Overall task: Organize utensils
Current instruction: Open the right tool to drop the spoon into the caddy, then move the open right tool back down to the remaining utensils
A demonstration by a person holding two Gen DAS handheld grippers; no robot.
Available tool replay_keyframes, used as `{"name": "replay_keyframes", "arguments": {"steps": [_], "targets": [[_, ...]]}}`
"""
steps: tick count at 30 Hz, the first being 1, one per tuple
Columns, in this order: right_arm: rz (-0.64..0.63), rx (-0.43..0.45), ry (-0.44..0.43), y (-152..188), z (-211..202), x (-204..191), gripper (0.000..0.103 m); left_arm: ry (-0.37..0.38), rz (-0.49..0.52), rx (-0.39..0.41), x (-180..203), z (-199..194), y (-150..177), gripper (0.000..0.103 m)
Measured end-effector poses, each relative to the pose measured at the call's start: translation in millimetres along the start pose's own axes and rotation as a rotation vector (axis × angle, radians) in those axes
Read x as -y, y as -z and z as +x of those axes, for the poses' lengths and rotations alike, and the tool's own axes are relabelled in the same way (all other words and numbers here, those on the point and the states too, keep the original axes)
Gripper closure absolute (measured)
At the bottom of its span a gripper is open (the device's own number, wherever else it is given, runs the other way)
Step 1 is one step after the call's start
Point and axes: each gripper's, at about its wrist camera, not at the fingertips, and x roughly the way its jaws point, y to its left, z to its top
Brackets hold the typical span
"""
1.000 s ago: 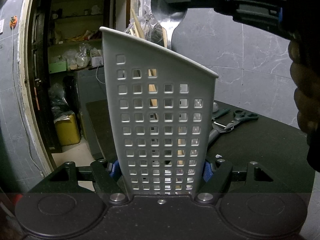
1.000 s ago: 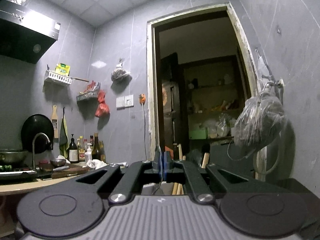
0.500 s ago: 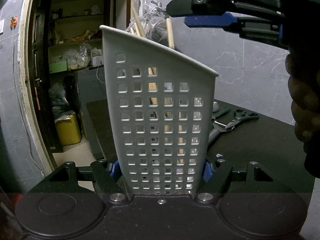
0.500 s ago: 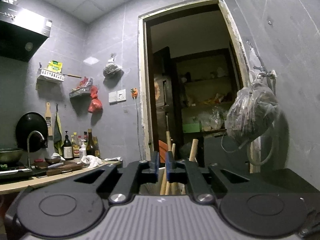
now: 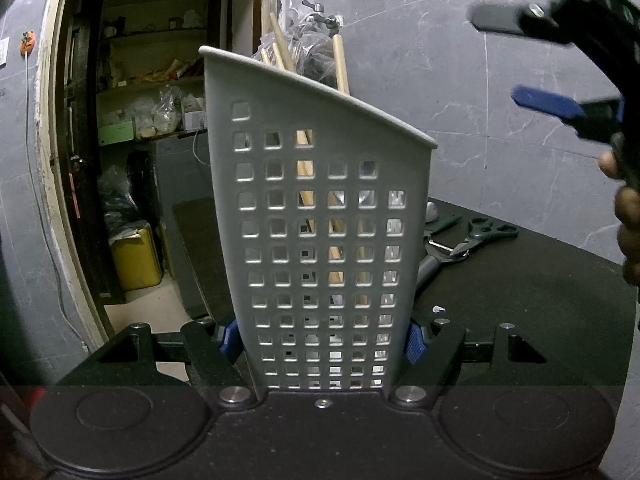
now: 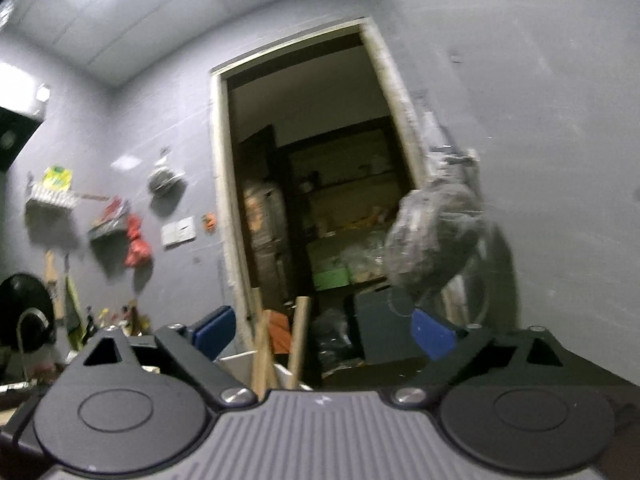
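My left hand-held gripper (image 5: 320,338) is pinching the grey perforated utensil holder (image 5: 320,216) low on its sides, a blue pad (image 5: 414,344) pressed against each flank, so the holder stands upright straight ahead of it and fills the middle of its view. Wooden handles (image 5: 340,64) stick up out of the holder's slanted rim, and more of them show through the square holes. I can read no brand or label on the holder, nor any writing elsewhere in the left view. Beyond and to the right of that hand-held gripper, on the black counter (image 5: 540,300), lie green-handled scissors (image 5: 486,234), a grey-handled tool (image 5: 430,266) just beside the holder, and a small white scrap (image 5: 438,309). My right hand-held gripper (image 5: 532,62) sits high at the upper right of the left view, blurred, its jaws opening wide with nothing between them; fingers of the hand (image 5: 628,216) carrying it show at the right edge. From its own camera the right hand-held gripper (image 6: 324,330) looks at a doorway (image 6: 312,184), its blue pads spread apart, with the wooden handles and the holder's pale rim just below and left of centre between the jaws, untouched. That view is too smeared to read the packets on the wall racks.
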Motion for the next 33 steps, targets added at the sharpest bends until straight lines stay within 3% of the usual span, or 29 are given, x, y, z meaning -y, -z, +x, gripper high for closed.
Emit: {"name": "replay_keyframes", "arguments": {"steps": [10, 22, 33], "targets": [[0.157, -0.034, 0.171, 26.0, -24.6, 50.4, 0.0, -0.003, 0.0, -0.004, 1.0, -0.4, 2.1, 0.028], [0.249, -0.179, 0.314, 58.3, -22.7, 82.1, 0.0, 0.001, -0.001, -0.004, 0.3, -0.7, 3.3, 0.028], [0.299, -0.249, 0.347, 70.8, -17.1, 94.6, 0.0, 0.003, -0.003, -0.003, 0.3, -0.2, 2.9, 0.028]]}}
